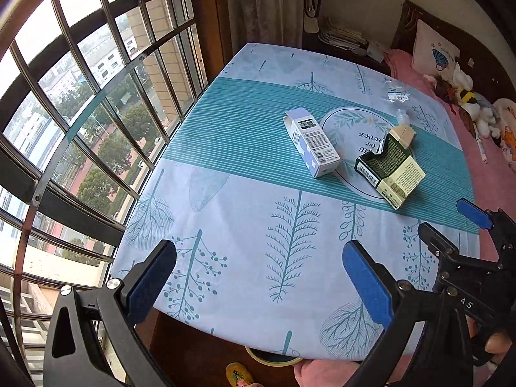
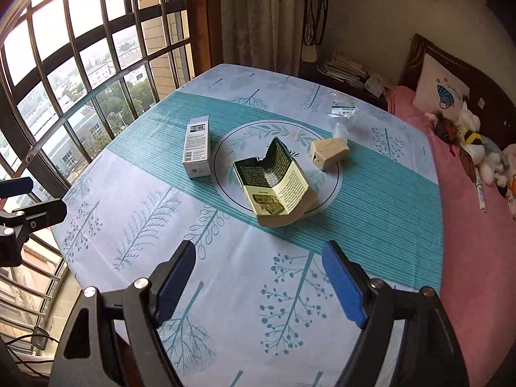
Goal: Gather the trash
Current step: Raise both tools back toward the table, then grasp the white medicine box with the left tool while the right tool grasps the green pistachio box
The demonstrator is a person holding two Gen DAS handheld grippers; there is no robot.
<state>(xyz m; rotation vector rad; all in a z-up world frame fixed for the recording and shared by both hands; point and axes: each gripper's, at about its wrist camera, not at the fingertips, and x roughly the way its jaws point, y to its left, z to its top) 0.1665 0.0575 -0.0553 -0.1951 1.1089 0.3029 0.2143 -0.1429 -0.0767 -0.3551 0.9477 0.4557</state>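
A white and purple carton lies on the table. Beside it lies a torn green and cream box, with a small beige piece behind it. A crumpled clear plastic wrapper lies at the far right. My left gripper is open and empty above the table's near edge. My right gripper is open and empty, also near the front edge. The right gripper shows in the left wrist view.
A barred window runs along the left. A bed with a pink cover and plush toys is on the right. A round bin rim shows under the table's front edge. A stack of papers sits behind the table.
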